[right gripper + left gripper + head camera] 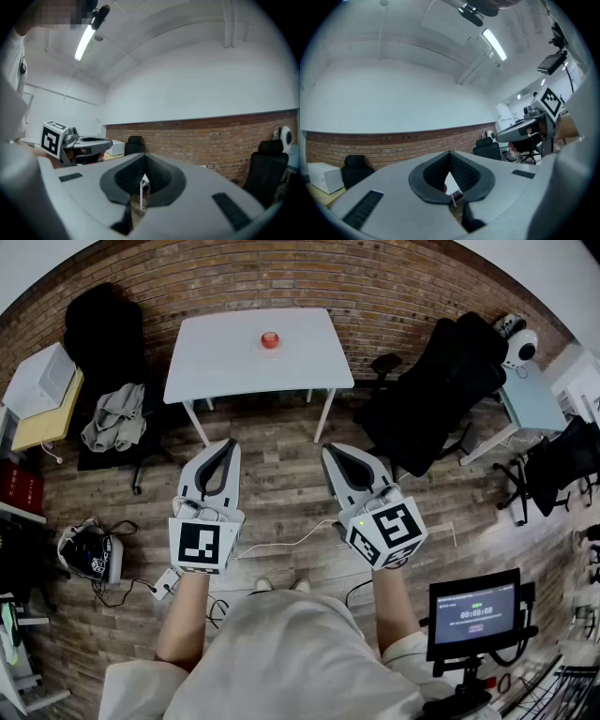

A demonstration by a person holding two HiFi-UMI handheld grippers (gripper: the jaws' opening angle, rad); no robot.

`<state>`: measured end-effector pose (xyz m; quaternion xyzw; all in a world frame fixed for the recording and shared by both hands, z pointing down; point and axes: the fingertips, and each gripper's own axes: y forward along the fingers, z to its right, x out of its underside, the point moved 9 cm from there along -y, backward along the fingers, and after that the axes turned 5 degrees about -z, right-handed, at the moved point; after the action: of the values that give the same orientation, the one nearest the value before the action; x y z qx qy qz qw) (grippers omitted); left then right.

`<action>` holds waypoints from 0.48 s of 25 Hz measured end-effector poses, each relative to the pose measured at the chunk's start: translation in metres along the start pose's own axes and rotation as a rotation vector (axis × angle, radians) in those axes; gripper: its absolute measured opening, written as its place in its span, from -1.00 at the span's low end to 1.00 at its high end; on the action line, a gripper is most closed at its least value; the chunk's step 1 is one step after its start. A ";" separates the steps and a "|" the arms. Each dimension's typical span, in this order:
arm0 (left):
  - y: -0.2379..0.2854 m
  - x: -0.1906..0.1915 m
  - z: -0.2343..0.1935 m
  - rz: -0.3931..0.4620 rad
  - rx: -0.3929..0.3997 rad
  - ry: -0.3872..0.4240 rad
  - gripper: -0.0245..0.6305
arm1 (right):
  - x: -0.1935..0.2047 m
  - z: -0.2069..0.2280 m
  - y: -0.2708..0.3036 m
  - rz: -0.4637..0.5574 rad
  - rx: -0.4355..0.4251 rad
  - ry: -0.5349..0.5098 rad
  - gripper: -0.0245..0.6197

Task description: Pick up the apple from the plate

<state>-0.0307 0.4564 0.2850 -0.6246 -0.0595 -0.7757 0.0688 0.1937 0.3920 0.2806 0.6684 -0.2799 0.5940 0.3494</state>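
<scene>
Well short of table [216,362]: left tool [228,445], right tool [335,455] both closed, empty.

A person in a cream top [291,652] with short sleeves. The left gripper [228,442] and right gripper [331,449] have pale grey shells, black ribbed pads [461,171] and black-and-white marker cubes [206,542].

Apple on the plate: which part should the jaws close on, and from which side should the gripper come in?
Probably grip the apple across its widest middle, above the plate rim. Come in level over the near edge of the table: the apple is round and nothing else stands there. The left gripper and right gripper are shut; open one first.
</scene>
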 end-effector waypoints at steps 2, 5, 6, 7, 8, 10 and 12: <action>0.001 -0.001 -0.001 0.007 -0.003 0.018 -0.91 | 0.000 0.001 0.000 0.001 0.006 -0.001 -0.92; 0.000 -0.002 0.002 0.008 0.013 0.024 -0.91 | 0.000 0.002 -0.001 0.019 -0.007 0.015 -0.92; -0.001 -0.002 0.004 0.008 0.021 0.026 -0.92 | -0.001 0.001 -0.001 0.031 -0.015 0.025 -0.92; -0.002 -0.002 0.006 0.009 0.028 0.029 -0.92 | -0.002 0.001 -0.002 0.042 -0.021 0.035 -0.92; -0.002 -0.002 0.008 0.009 0.033 0.032 -0.91 | -0.002 0.001 -0.003 0.051 -0.026 0.043 -0.92; -0.003 0.000 0.011 0.009 0.042 0.033 -0.91 | -0.002 -0.001 -0.004 0.064 -0.036 0.049 -0.92; -0.004 0.001 0.014 0.006 0.047 0.026 -0.91 | -0.002 -0.001 -0.004 0.070 -0.046 0.046 -0.92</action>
<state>-0.0185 0.4629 0.2889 -0.6127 -0.0749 -0.7820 0.0868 0.1957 0.3953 0.2780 0.6361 -0.3088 0.6145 0.3499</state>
